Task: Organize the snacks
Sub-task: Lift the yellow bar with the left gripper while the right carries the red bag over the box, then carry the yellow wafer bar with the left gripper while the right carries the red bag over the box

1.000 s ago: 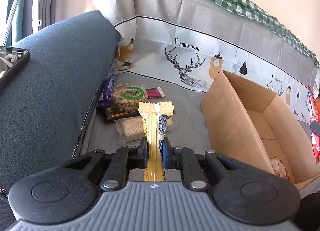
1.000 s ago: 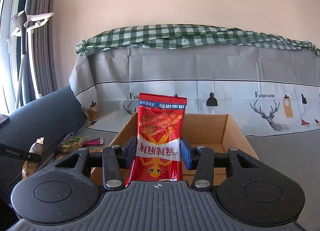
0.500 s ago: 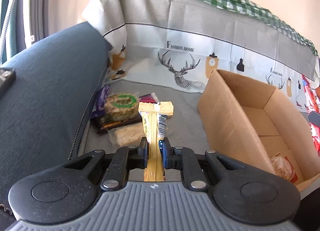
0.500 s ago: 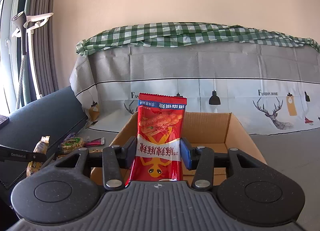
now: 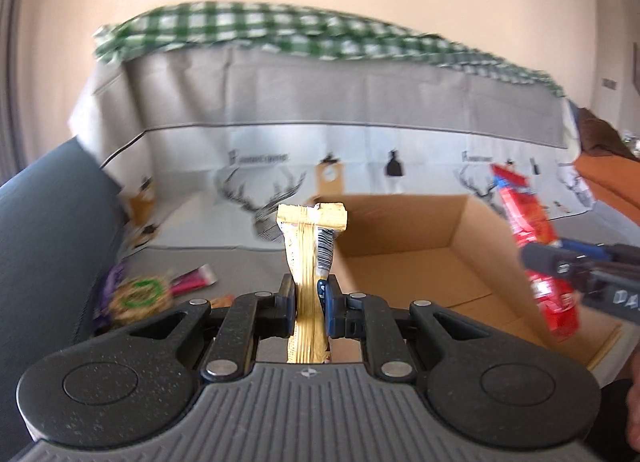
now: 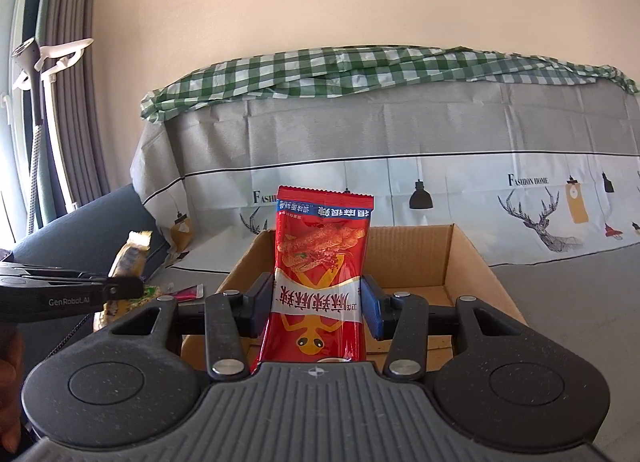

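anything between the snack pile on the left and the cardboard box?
In the left wrist view, bare grey cover lies between the snack pile and the cardboard box; only the held gold snack bar, up in the left gripper, crosses the line of sight.

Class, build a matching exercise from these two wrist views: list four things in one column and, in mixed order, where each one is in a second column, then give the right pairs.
Things
1. gold snack packet
2. red snack packet
3. cardboard box
4. green checked cloth

Places
A. draped along the top of the sofa back
B. clamped in the right tool
C. open on the sofa seat
D. clamped in the left tool

Pairs: 1-D, 2-B, 3-C, 4-A
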`<state>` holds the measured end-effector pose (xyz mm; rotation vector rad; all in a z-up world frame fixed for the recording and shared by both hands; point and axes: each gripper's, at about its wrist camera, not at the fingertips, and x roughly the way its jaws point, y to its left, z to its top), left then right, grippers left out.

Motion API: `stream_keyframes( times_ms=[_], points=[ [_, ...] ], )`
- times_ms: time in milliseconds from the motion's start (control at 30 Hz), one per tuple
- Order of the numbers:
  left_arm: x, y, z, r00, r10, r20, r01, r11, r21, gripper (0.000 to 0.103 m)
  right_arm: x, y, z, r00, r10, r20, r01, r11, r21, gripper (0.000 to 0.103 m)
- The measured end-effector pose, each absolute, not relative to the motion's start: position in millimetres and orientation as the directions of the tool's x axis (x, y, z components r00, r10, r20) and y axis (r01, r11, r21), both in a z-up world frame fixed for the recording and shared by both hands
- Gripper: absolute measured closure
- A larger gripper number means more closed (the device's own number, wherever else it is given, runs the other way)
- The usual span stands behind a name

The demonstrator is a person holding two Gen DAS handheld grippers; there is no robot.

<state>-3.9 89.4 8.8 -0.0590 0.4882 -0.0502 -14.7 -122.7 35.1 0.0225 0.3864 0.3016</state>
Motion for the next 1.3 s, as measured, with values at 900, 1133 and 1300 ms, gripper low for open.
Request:
stream_keyframes(
  times_ms=[900, 1133, 1300],
  points=[
    [24.4, 11.7, 12.0, 0.884, -0.231, -0.407, 0.173, 0.969, -0.175, 0.088, -7.2, -139.5, 55.6, 0.920, 0.124, -0.371, -0.105, 0.992, 0.072, 0.055],
    [24.5, 10.5, 11.3, 0.881, -0.239, -0.408, 0.179, 0.967, -0.180, 0.088, -8.9, -136.1, 61.0, 0.924, 0.121, -0.364, -0.103, 0.992, 0.069, 0.055],
    [24.3, 11.3, 11.5, 0.881, -0.239, -0.408, 0.177, 0.967, -0.186, 0.088, -12.1, -134.3, 65.8, 0.926, 0.124, -0.357, -0.104, 0.992, 0.076, 0.055]
  ],
)
